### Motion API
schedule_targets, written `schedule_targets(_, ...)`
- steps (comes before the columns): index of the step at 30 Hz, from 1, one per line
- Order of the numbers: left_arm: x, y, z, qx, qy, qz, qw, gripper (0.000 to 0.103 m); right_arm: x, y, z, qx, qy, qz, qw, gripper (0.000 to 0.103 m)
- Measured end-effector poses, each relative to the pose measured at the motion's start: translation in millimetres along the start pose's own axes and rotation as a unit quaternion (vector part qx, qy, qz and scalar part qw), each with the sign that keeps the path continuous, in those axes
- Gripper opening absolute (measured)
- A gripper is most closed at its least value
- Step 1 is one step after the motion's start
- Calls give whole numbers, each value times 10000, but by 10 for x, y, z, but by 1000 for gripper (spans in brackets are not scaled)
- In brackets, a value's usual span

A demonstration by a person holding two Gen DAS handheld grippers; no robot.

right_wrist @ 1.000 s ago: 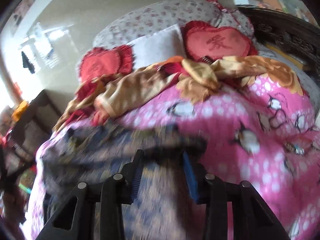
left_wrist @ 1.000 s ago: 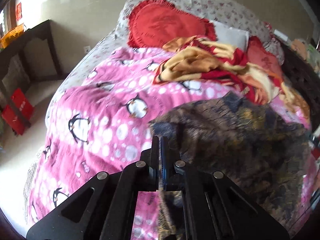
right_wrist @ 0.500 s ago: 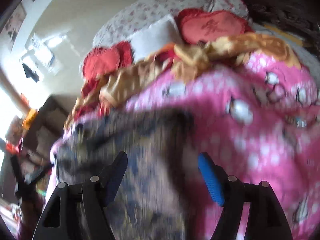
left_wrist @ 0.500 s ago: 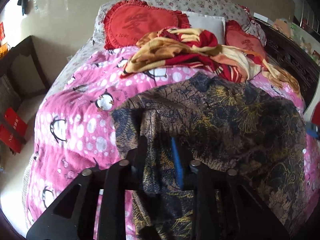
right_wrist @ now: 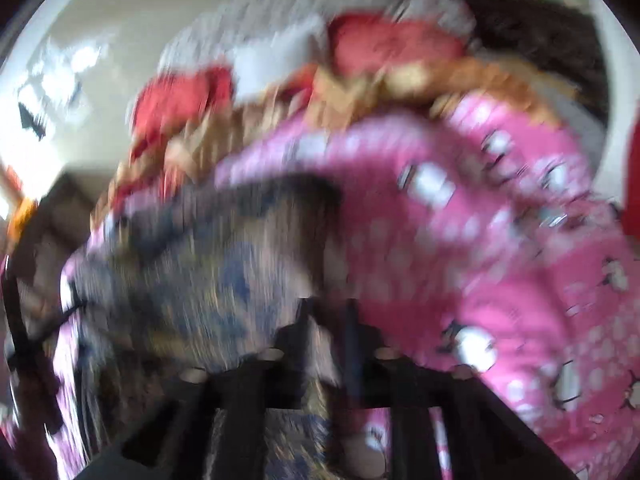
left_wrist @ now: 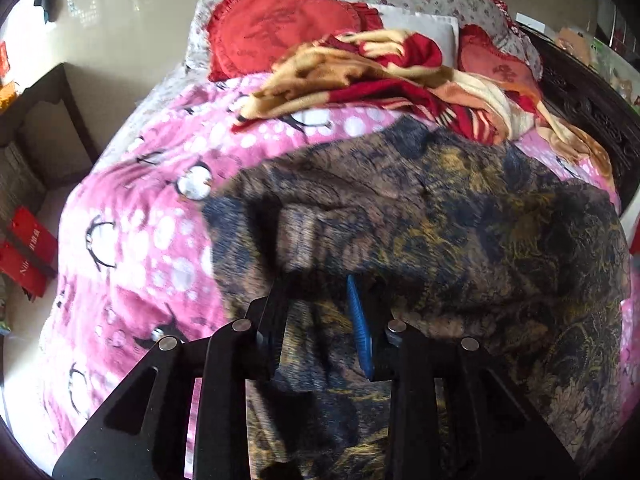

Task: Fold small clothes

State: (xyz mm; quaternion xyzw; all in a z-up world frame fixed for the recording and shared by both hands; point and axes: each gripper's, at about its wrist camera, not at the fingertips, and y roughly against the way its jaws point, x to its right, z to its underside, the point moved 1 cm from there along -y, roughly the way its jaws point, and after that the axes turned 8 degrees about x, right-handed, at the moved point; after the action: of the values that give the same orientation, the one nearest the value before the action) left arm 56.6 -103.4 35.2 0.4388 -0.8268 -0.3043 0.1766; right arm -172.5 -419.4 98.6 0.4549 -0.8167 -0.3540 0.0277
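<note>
My left gripper [left_wrist: 320, 320]: fingers parted, gap moderate, folded edge of dark patterned garment [left_wrist: 460, 220] lying between them, not clamped. Garment spread over pink penguin blanket [left_wrist: 132, 240] on bed, right portion flat, left edge doubled over. My right gripper [right_wrist: 328, 332]: view heavily blurred, fingers close together with garment fabric [right_wrist: 208, 264] between them; firm grip or not, cannot tell. Red heart cushion [left_wrist: 276, 40] and orange-red blanket [left_wrist: 380, 76] beyond garment.

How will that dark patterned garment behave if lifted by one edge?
Likely floppy: the dark patterned garment already drapes in soft folds over the pink penguin blanket. Probably light and thin, so it should sag and bunch rather than hold shape.
</note>
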Motion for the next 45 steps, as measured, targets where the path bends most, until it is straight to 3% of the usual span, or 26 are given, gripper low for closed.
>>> schedule_targets(2,-40,-23,-4,2,93,-30,10000,29,-109,66,-177,375,-21,-317,9988,48)
schedule_targets(4,-60,-93,3,-101,196,-9,9998,29,-330,-90,-277,267,326,-495,9979,48)
schedule_targets(6,-53,-143,13,-121,202,-48,9997,29,-572,-356,-335,160,736,-534,9957,36)
schedule_targets(11,15,-212,21,-149,62,-235,9996,31,-697,-1181,-396,-274,694,-38,9972,34)
schedule_targets(13,36,-217,20,-151,32,-293,9994,31,-689,-1222,-437,-118,684,40,9976,34)
schedule_targets(17,36,-210,33,-127,30,-311,9994,31,-700,-917,-433,-137,610,-59,9980,35)
schedule_targets(20,40,-204,43,-113,35,-337,9994,31,-695,-502,-256,-4,691,-149,9975,46)
schedule_targets(23,54,-189,54,-109,31,-368,9993,31,-614,-256,-20,21,776,28,9970,48)
schedule_targets(29,81,-69,77,-160,44,-370,9992,31,-473,-588,267,-545,1166,557,9901,48)
schedule_targets(37,12,522,311,-114,85,-117,9998,31,-400,53,215,-293,945,341,9945,52)
schedule_targets(40,-50,775,500,-158,138,-38,9998,31,-269,227,333,-505,856,467,9939,53)
schedule_targets(45,-123,1125,844,-242,129,-36,9996,31,-40,540,631,-645,582,283,9958,61)
